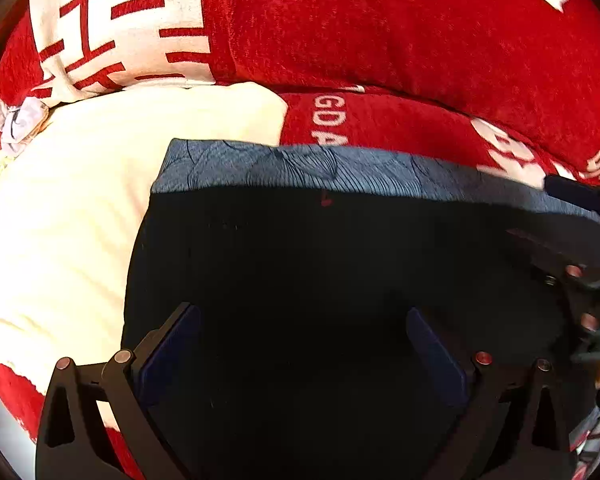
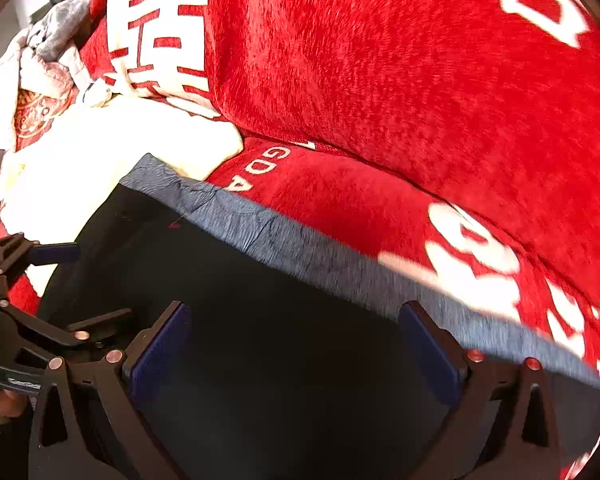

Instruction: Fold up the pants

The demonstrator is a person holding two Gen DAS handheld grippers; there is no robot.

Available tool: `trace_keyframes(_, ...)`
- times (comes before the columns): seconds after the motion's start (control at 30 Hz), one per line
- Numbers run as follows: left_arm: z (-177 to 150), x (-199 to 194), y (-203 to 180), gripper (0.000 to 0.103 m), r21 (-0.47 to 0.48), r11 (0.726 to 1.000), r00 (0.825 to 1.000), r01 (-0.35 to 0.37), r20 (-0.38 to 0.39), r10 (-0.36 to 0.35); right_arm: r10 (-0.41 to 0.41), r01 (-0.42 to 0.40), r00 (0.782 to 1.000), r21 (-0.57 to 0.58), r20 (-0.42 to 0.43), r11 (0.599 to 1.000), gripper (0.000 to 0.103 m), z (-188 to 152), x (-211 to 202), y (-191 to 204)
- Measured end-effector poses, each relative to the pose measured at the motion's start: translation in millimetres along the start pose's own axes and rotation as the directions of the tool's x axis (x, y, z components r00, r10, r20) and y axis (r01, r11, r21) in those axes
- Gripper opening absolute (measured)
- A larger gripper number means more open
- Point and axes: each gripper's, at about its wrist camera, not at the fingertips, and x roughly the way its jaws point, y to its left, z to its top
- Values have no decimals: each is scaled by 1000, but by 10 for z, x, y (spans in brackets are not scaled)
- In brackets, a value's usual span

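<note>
The black pants (image 1: 300, 280) with a blue-grey patterned waistband (image 1: 300, 168) lie flat on the red-and-white cover. My left gripper (image 1: 300, 344) is open, its blue pads (image 1: 168, 356) just above the black cloth and empty. My right gripper (image 2: 296, 344) is open too, over the same pants (image 2: 260, 320) near the waistband (image 2: 340, 268), with nothing between its pads (image 2: 160, 352). The right gripper shows at the right edge of the left wrist view (image 1: 580, 280); the left gripper shows at the left edge of the right wrist view (image 2: 28, 288).
A red plush cushion (image 1: 380, 32) with white characters rises behind the pants. A cream-white patch of the cover (image 1: 80, 200) lies to the left. Crumpled pale clothes (image 2: 48, 52) are piled at the far left.
</note>
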Motion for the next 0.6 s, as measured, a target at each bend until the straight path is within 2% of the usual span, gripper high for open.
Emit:
trace_keyframes(0.17,132,101,57,103,-11,1000,1000,-1,-20,1,43,-54,995,-111,-95,992,103,152,379,-44)
trace_keyframes(0.27,152,152,41,103,9,1000,1000,-4,-27,4,85,-106,988,-173,-125,979,103,204,503,-11)
trace_keyframes(0.43,179,232,-19,103,30,999,1000,-11,-24,12,95,-137,984,-289,-152,947,103,291,636,55)
trace_keyframes(0.6,238,284,-76,103,44,999,1000,-12,-17,13,164,-216,967,-286,-195,934,103,382,789,-9)
